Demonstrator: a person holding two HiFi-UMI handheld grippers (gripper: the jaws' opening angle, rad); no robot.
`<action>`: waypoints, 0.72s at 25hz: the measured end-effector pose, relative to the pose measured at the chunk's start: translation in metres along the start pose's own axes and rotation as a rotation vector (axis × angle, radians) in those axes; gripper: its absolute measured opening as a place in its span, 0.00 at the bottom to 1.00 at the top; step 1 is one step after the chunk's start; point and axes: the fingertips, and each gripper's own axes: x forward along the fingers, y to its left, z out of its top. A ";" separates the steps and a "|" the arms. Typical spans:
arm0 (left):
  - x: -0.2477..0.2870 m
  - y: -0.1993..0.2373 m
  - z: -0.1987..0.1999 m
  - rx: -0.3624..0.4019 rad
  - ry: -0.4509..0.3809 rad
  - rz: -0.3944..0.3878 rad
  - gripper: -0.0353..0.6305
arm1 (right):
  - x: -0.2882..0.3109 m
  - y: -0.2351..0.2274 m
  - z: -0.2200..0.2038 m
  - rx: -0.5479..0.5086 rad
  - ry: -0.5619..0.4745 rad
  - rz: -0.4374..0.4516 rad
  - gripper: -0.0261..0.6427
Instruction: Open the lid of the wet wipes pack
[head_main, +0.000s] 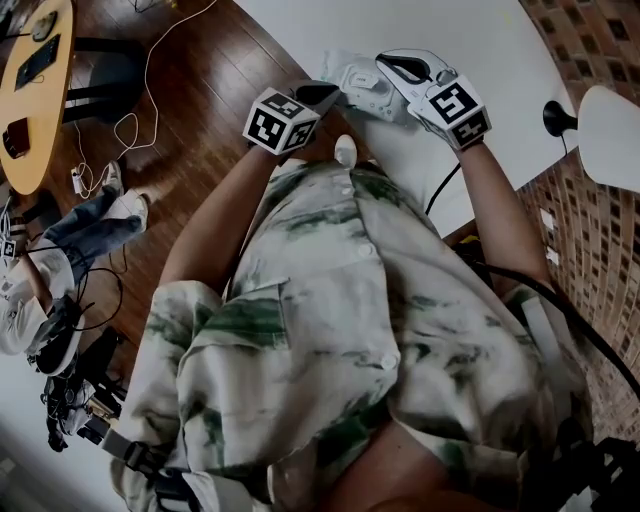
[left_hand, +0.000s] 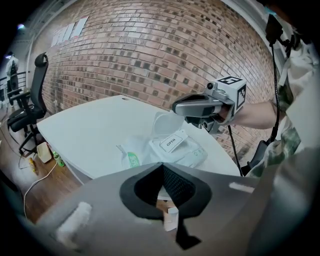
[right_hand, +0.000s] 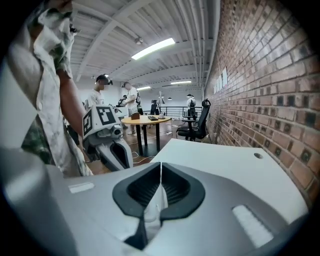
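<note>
The wet wipes pack (left_hand: 177, 150) lies on the white table (left_hand: 95, 135), with a white sticker printed OPEN (left_hand: 171, 142) on top. Its translucent lid (left_hand: 166, 123) stands raised above the pack. My right gripper (left_hand: 176, 106) reaches over the pack from the right, its jaws closed at the lid's upper edge. In the right gripper view, the right gripper (right_hand: 161, 167) has its jaws together with something pale showing low in the gap. My left gripper (left_hand: 162, 167) is shut and holds nothing, near the table's edge, short of the pack (head_main: 362, 88).
A brick wall (left_hand: 165, 55) runs behind the table. A black office chair (left_hand: 27, 107) and cables (head_main: 130, 130) are on the wooden floor to the left. A round wooden table (right_hand: 145, 120) with people around it stands farther off.
</note>
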 end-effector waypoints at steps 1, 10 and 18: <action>0.000 0.000 0.000 -0.001 0.000 0.000 0.05 | 0.001 -0.006 -0.001 0.039 -0.011 0.004 0.06; 0.000 0.000 -0.001 -0.019 0.004 0.014 0.05 | 0.014 -0.047 -0.024 0.287 -0.051 0.045 0.06; 0.000 0.001 -0.001 -0.029 0.009 0.032 0.05 | 0.033 -0.062 -0.055 0.424 -0.069 0.081 0.06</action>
